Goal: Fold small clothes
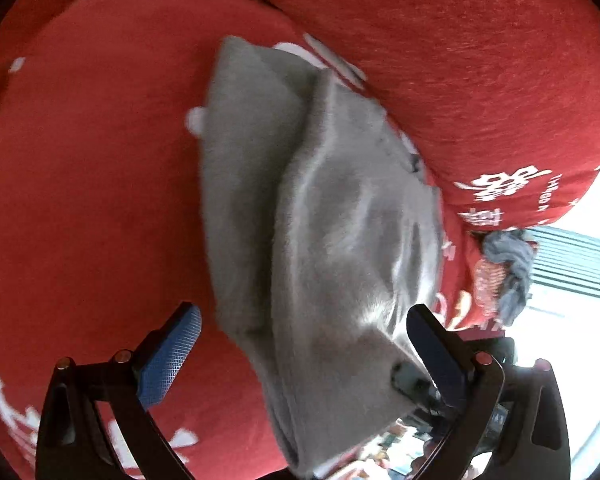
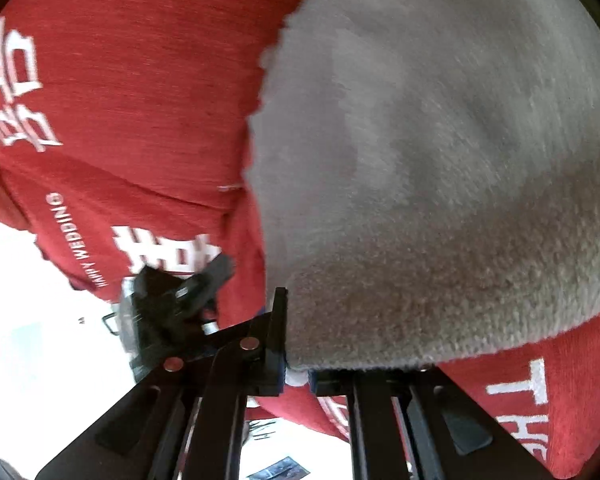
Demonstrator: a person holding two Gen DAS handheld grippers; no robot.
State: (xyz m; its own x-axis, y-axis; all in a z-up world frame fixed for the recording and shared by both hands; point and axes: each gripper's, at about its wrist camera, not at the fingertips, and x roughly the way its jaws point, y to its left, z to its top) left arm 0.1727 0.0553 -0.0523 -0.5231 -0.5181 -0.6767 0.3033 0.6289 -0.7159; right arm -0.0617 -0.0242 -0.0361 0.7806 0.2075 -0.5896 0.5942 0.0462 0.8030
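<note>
**Folding the grey cloth on the red cover**

A red cover (image 1: pixel 100 180) with white letters is filling the left wrist view, and a bright window is showing at the right edge. The grey cloth (image 1: pixel 320 220) is lying on this cover in two layers, the upper layer shifted a little to the right of the lower one. The left gripper (image 1: pixel 304 344) is standing released, its jaws wide apart; the blue pad is left of the cloth and the dark finger is at its right side, so the near end of the cloth is passing between them. At that near end the right gripper (image 1: pixel 416 384) is appearing beside the cloth. A second, darker grey cloth (image 1: pixel 508 268) is lying well apart, near the window.

In the right wrist view the same red cover (image 2: pixel 140 80) is behind, and the grey cloth (image 2: pixel 440 160) is filling the upper right. It is looking soft and fleecy, with a rounded folded edge hanging near the lens. The right gripper (image 2: pixel 298 372) is clenched on this lower edge of the cloth.

To do this step well, I think the right gripper should be keeping both layers tight while the left one is closing on the opposite corner, so the edges are meeting evenly. The cloth is thick, so it may slip.
</note>
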